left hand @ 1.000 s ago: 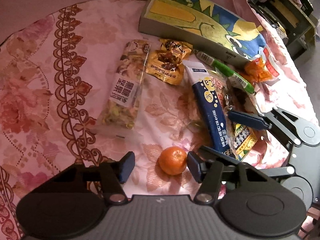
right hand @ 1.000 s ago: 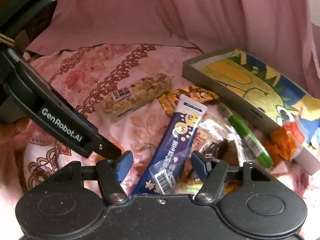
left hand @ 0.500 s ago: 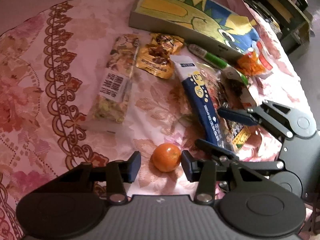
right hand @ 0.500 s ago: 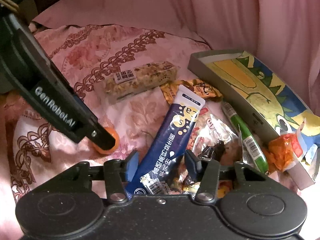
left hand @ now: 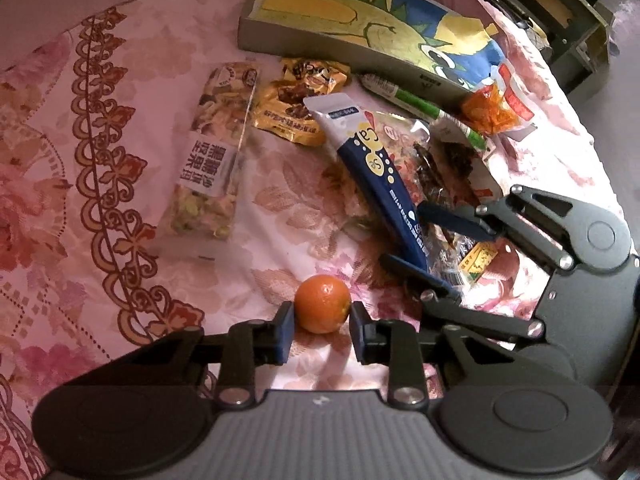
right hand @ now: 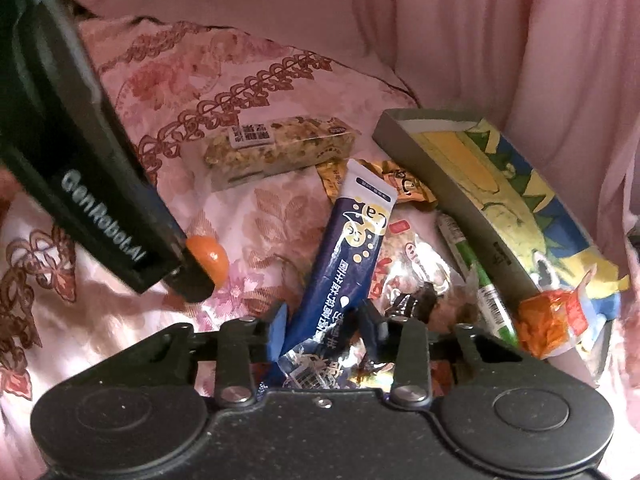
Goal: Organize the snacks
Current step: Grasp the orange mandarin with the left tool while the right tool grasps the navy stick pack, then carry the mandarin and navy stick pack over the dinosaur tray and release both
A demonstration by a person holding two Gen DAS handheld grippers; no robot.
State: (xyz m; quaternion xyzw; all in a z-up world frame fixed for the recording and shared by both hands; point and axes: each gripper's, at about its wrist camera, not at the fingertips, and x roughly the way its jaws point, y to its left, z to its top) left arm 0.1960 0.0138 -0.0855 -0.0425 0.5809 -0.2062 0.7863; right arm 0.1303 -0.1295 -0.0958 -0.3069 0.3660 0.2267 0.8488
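Observation:
A small orange (left hand: 323,308) lies on the floral pink bedspread (left hand: 100,120), and my left gripper (left hand: 322,330) is shut on it, a pad against each side. In the right wrist view the orange (right hand: 208,258) shows beside the left gripper's fingers (right hand: 104,216). A long dark blue snack packet (right hand: 348,248) lies across a heap of wrappers. My right gripper (right hand: 324,330) straddles its near end, jaws closing, and the pads press the crumpling foil. From the left wrist view, the right gripper (left hand: 404,236) sits on the blue packet (left hand: 380,184). The shallow grey tray (left hand: 360,46) with a cartoon lining stands behind.
A nut bar (left hand: 212,148) and a gold packet (left hand: 300,104) lie left of the heap. A green stick (left hand: 412,100), an orange wrapped snack (left hand: 488,112) and clear packets (left hand: 440,160) lie by the tray. A dark shelf (left hand: 568,40) stands beyond; a pink curtain (right hand: 500,40) hangs behind.
The left jaws have shut from wide apart onto the orange. The right gripper has moved in over the blue packet's near end, rolled, and its jaws have narrowed onto it.

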